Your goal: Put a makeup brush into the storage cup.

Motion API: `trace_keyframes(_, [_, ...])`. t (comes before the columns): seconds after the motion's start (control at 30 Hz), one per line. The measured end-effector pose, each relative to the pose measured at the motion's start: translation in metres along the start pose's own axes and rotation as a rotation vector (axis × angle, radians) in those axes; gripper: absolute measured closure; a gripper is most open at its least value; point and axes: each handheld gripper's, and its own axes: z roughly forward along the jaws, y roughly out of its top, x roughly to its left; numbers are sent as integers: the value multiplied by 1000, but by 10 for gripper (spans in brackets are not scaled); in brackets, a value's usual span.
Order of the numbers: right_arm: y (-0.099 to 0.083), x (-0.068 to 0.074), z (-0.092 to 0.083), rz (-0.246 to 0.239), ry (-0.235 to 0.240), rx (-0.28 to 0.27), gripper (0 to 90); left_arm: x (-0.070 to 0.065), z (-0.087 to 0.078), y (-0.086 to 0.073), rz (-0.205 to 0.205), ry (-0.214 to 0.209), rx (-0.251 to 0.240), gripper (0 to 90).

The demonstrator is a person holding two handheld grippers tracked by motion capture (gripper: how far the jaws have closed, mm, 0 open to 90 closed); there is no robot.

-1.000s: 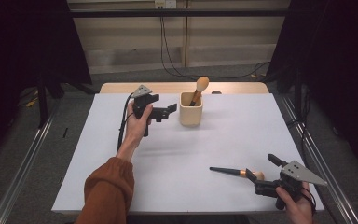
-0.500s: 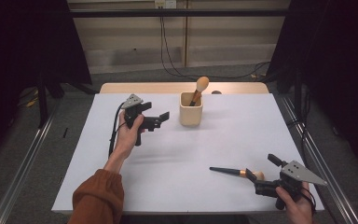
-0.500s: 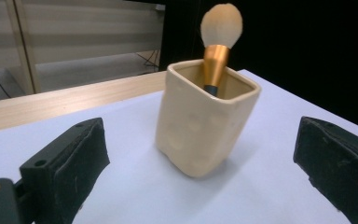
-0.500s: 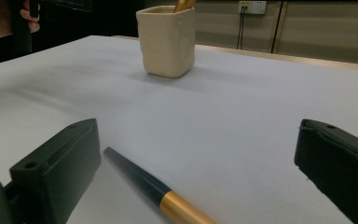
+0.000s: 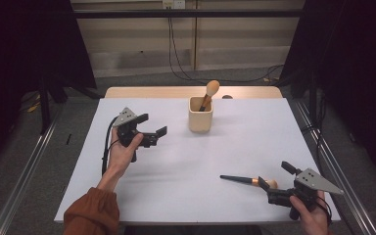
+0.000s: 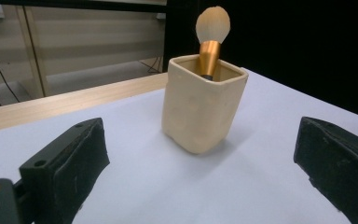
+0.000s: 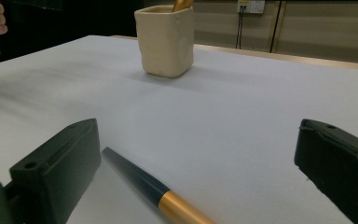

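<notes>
With the cream cup (image 5: 200, 113) on the white table (image 5: 235, 147) as my landmark, the big change is my left arm: over the last second it has drawn back from right beside the cup to a spot well to the cup's left and nearer me, the left gripper (image 5: 152, 132) with jaws wide apart and empty. One brush (image 5: 209, 93) stands in the cup, head up, so I judge that placement done. The right gripper (image 5: 270, 182) has not moved; it sits well in front of the cup, toward my right, jaws apart. The second brush (image 5: 247, 180) lies flat between them, its dark handle pointing away, not yet clamped, so closing on it looks next
</notes>
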Motion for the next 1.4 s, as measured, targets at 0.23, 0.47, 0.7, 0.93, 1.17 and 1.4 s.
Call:
trace_keyframes(0.23, [0,0,0,-1,-4,-1,0,-3,-20,-8,15,22,3,27])
trace_keyframes(0.47, [0,0,1,-2,-2,5,0,-7,-41,-16,12,27,9,28])
trace_keyframes(0.7, [0,1,1,-2,-6,4,0,-16,-56,-23,36,60,18,27])
trace_keyframes(0.93, [1,2,1,1,-9,3,0,-22,-74,-33,37,80,6,28])
trace_keyframes(1.17, [1,1,1,6,-14,2,0,-23,-92,-46,44,130,12,28])
trace_keyframes(1.4, [0,0,-1,0,-18,2,0,-30,-104,-51,51,144,32,28])
